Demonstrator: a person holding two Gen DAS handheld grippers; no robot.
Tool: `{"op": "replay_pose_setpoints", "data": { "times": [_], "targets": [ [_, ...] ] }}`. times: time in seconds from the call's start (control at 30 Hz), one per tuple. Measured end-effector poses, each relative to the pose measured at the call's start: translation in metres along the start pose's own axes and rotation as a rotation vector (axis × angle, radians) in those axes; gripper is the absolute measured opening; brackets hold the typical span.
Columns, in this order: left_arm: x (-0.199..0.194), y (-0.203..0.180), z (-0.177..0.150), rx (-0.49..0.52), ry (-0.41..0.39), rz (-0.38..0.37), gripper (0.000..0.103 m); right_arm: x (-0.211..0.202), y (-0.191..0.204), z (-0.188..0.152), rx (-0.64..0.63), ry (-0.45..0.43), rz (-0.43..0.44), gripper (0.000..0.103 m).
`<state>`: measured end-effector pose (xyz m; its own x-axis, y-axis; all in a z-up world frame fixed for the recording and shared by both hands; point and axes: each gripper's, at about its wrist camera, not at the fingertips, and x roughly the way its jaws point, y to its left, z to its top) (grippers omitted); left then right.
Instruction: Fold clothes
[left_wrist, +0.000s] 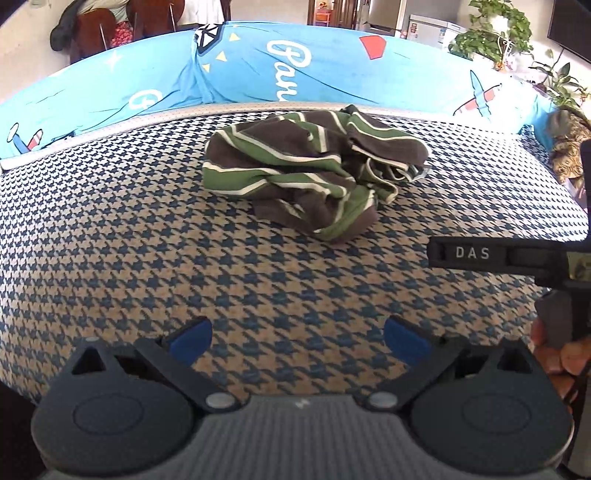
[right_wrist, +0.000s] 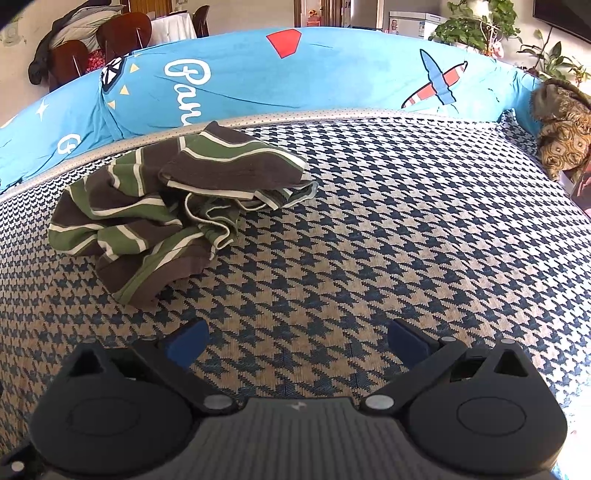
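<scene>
Presently crumpled in a loose heap: brown, green and white striped knit garment (left_wrist: 314, 170) (right_wrist: 173, 206), resting on blue-and-tan houndstooth woven seat surface (left_wrist: 184, 258) (right_wrist: 369, 240), toward the far edge, just short of the grey piping along the seat back. Folded over the top of the heap: one brown panel with white edging; spilled toward the near side: a brown-hemmed end. Behind the heap: bright blue printed fabric cover with white lettering and red-and-white aeroplane motifs (left_wrist: 258, 70) (right_wrist: 332, 70), draped over the backrest. Left gripper (left_wrist: 297, 338): fingers spread wide, blue pads (left_wrist: 190, 341) apart, nothing between them, hovering over bare houndstooth well short of the garment. Right gripper (right_wrist: 297, 339): likewise spread wide and empty, blue-padded fingertips (right_wrist: 406, 338) over bare seat, garment ahead and to its left. Visible at the right edge of the left wrist view: side of the right gripper, a black bar marked "DAS", with a hand (left_wrist: 554, 354) wrapped around its grip. At the far right end of the seat: brown patterned cushion (right_wrist: 561, 140), possibly a bundled cloth, too distorted to confirm. Beyond the backrest: green potted plants (right_wrist: 476, 22) and dark wooden chairs (right_wrist: 107, 37).
</scene>
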<state>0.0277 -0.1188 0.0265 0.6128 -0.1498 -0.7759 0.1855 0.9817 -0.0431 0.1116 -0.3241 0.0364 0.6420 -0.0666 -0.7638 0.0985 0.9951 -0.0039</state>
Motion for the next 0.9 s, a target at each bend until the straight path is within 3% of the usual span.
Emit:
{"op": "replay_pose_setpoints", "data": {
  "times": [0.9],
  "targets": [
    [0.011, -0.005, 0.002, 0.009, 0.02, -0.02, 0.103, -0.009, -0.01, 0.005, 0.049, -0.039, -0.031, 0.103]
  ]
}}
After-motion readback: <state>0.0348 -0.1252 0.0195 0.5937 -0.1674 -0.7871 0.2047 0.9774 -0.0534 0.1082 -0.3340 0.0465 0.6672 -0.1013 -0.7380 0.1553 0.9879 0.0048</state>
